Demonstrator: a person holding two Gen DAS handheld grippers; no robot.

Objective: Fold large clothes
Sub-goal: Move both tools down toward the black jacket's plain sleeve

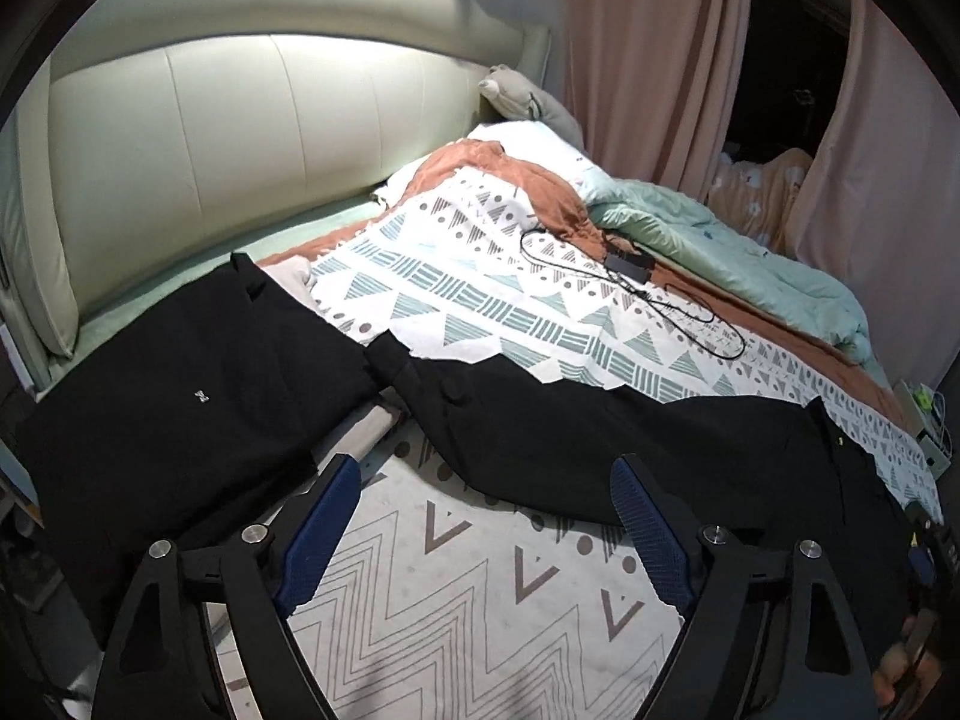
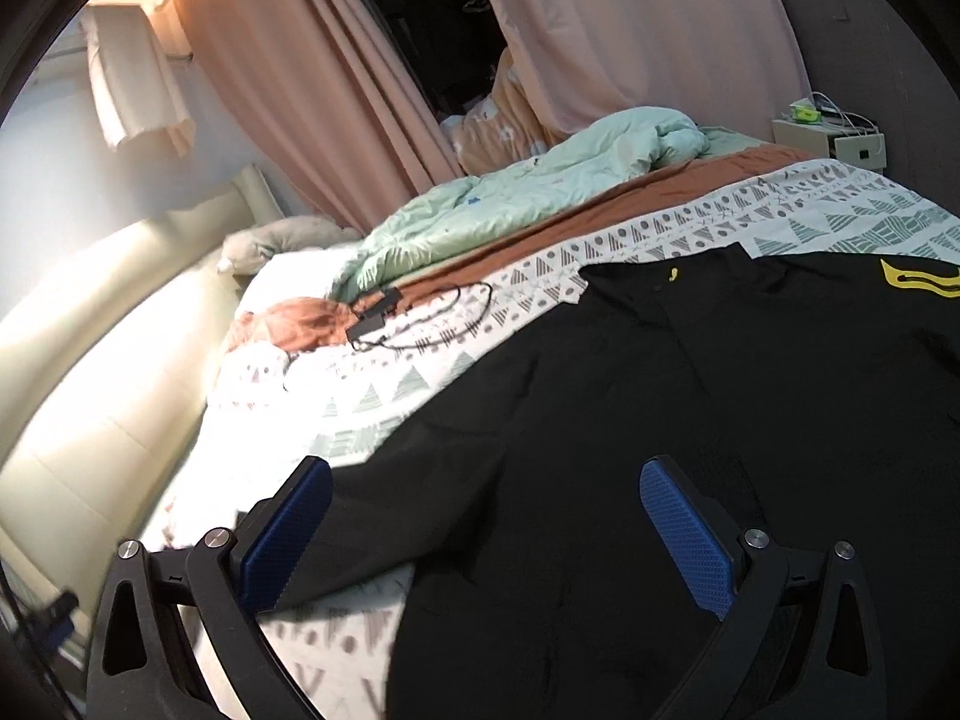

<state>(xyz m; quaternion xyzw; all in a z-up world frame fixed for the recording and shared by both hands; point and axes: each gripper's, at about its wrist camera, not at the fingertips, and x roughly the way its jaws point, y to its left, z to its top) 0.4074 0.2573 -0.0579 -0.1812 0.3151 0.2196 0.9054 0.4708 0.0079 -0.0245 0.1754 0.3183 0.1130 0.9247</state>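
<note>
A large black garment [image 1: 198, 396] lies spread across the patterned bedspread [image 1: 480, 576]; its sleeve part reaches right [image 1: 600, 450]. In the right wrist view the same black garment [image 2: 690, 420] fills the lower right, with a yellow emblem [image 2: 918, 282] near its far edge. My left gripper [image 1: 486, 480] is open above the bedspread, between the two black parts, holding nothing. My right gripper [image 2: 486, 486] is open just over the garment, its blue pads [image 2: 684, 534] apart and empty.
A cream padded headboard [image 1: 240, 138] runs along the left. A black cable with a power brick [image 1: 630, 264] lies on the bedspread beyond the garment. A mint duvet [image 1: 750, 258] is heaped at the far side, by pink curtains [image 1: 654, 60]. A nightstand [image 2: 834, 138] stands past the bed's corner.
</note>
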